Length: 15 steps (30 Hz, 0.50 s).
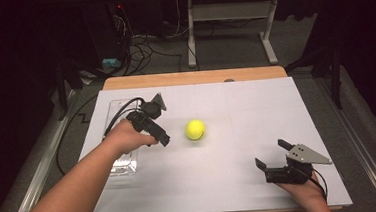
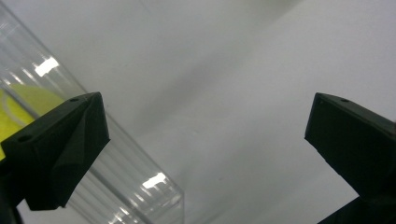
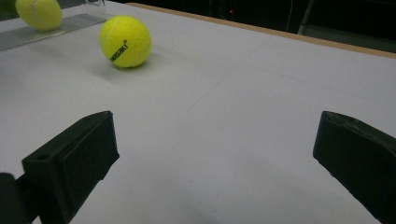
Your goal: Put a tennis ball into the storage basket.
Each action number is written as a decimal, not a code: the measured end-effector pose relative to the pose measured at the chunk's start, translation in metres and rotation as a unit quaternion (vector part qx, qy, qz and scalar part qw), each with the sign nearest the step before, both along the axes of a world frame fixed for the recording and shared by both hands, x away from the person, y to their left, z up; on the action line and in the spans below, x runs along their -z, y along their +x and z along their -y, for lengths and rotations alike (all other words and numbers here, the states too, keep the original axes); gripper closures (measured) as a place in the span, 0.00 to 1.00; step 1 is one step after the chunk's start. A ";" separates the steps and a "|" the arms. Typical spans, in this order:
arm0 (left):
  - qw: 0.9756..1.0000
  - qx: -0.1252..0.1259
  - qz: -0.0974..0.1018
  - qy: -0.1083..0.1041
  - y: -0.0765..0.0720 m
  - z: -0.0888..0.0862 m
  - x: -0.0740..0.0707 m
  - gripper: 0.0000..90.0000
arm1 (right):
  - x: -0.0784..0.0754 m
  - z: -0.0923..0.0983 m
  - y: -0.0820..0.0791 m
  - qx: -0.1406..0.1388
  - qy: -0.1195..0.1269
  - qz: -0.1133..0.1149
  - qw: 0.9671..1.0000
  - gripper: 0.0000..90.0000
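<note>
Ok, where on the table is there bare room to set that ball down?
Bare sheet lies right of the ball, up to the right gripper, and along the far edge. The left is crowded: clear tray, left gripper.

A yellow tennis ball (image 1: 195, 129) with black lettering rests on my white tabletop (image 1: 241, 177), just beside my left tool (image 1: 153, 126).

White sheet (image 1: 258, 131) covers a wooden table (image 1: 194, 77), mid-frame. Grey carpet floor (image 1: 232, 48) beyond, upper centre. White desk frame (image 1: 229, 13) at top. Tangled cables (image 1: 142, 49) upper left. Surroundings dark at both edges.
</note>
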<state>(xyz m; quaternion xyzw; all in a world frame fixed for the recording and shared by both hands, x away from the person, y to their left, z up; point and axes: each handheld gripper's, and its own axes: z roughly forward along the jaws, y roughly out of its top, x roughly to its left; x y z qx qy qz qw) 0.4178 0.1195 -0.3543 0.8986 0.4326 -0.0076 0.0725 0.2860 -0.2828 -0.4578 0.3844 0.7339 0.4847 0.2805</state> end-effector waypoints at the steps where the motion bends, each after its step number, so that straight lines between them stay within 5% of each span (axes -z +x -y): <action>1: 1.000 0.005 -0.001 -0.001 -0.002 0.003 0.000 0.01 | 0.000 0.000 0.000 0.000 0.001 -0.001 1.000 0.00; 10: 0.999 0.037 -0.001 -0.020 -0.018 0.020 0.001 0.01 | 0.000 -0.004 0.002 0.000 0.002 -0.003 1.000 0.00; 15: 0.999 0.040 0.003 -0.009 -0.026 0.020 0.005 0.01 | -0.002 -0.006 0.002 -0.003 0.003 0.001 1.000 0.00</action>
